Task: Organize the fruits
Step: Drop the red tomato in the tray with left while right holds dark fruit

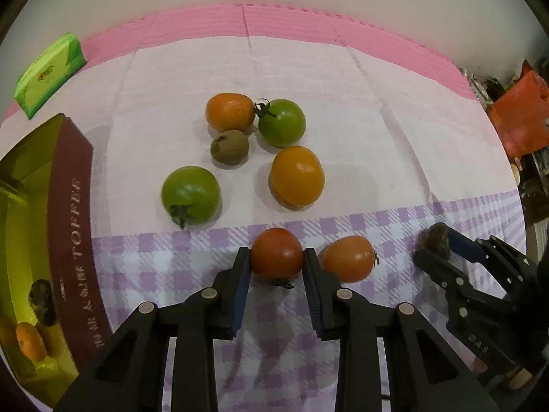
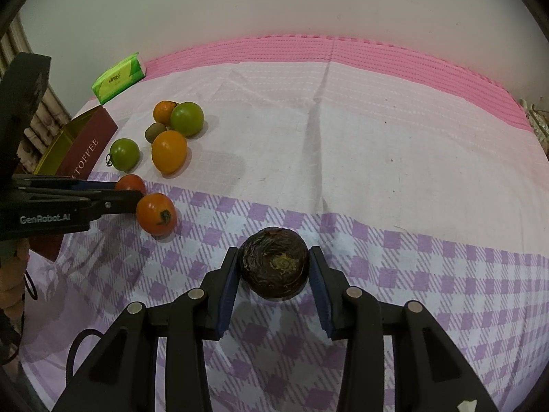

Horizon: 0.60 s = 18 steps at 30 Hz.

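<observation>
My left gripper is shut on a red tomato that rests on the checked cloth. A second red-orange tomato lies just right of it. My right gripper has its pads against a dark wrinkled fruit on the cloth; it also shows in the left wrist view. Farther off lie two green tomatoes, two orange fruits and a brown kiwi.
An open maroon "TOFFEE" box with a yellow inside stands at the left and holds a small orange and a dark fruit. A green tissue pack lies at the back left. A pink mat edges the cloth.
</observation>
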Each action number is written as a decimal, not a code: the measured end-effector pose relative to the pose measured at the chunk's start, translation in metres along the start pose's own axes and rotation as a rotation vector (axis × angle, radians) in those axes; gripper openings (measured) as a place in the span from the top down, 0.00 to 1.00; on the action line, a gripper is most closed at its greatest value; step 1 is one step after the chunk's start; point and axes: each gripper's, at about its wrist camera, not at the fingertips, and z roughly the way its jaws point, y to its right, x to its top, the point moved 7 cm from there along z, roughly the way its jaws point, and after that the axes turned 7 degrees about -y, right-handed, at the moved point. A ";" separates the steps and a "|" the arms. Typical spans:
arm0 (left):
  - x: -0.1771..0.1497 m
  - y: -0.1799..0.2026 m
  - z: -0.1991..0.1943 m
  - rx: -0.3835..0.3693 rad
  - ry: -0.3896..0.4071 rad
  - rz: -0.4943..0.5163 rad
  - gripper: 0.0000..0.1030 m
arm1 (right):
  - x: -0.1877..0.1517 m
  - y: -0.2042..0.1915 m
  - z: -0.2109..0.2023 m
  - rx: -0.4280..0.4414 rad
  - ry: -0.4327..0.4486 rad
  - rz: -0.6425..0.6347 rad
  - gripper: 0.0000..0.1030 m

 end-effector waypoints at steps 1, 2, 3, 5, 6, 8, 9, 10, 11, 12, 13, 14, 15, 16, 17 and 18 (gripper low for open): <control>-0.001 -0.001 -0.005 0.004 0.006 0.002 0.70 | 0.000 0.000 0.000 -0.002 0.001 -0.001 0.63; -0.004 -0.005 -0.011 0.003 0.013 0.002 0.70 | 0.000 -0.001 0.000 -0.006 0.002 -0.004 0.63; -0.006 -0.007 -0.016 0.003 0.021 -0.002 0.70 | 0.000 -0.001 0.000 -0.008 0.002 -0.003 0.63; -0.007 -0.016 -0.034 0.007 0.056 -0.015 0.70 | -0.001 -0.001 0.000 -0.013 0.003 -0.004 0.63; -0.007 -0.022 -0.040 0.015 0.071 -0.022 0.70 | -0.001 -0.002 0.000 -0.014 0.003 -0.004 0.62; -0.006 -0.040 -0.057 0.040 0.108 -0.050 0.70 | -0.001 -0.002 0.000 -0.017 0.003 -0.004 0.62; -0.005 -0.051 -0.065 0.056 0.125 -0.067 0.70 | -0.001 -0.002 0.001 -0.021 0.002 -0.004 0.62; -0.004 -0.063 -0.072 0.076 0.139 -0.085 0.70 | -0.001 -0.002 0.001 -0.024 0.002 -0.005 0.62; -0.003 -0.081 -0.080 0.113 0.150 -0.111 0.70 | -0.001 -0.002 0.001 -0.028 0.001 -0.005 0.62; -0.002 -0.094 -0.083 0.136 0.154 -0.128 0.70 | -0.001 -0.003 0.001 -0.030 0.000 -0.004 0.62; -0.002 -0.112 -0.088 0.166 0.155 -0.160 0.70 | -0.001 -0.003 0.001 -0.032 -0.001 -0.003 0.62; -0.004 -0.126 -0.091 0.180 0.153 -0.180 0.70 | -0.001 -0.003 0.001 -0.033 -0.001 -0.002 0.62; -0.005 -0.142 -0.092 0.196 0.146 -0.203 0.70 | -0.001 -0.003 0.001 -0.034 -0.001 -0.001 0.62; -0.006 -0.154 -0.092 0.212 0.139 -0.225 0.70 | 0.000 -0.003 0.001 -0.036 -0.001 -0.002 0.62; -0.008 -0.169 -0.091 0.232 0.125 -0.252 0.70 | 0.000 -0.003 0.001 -0.038 -0.001 -0.003 0.62; -0.009 -0.182 -0.088 0.245 0.108 -0.269 0.70 | 0.000 -0.004 0.002 -0.041 -0.002 -0.003 0.62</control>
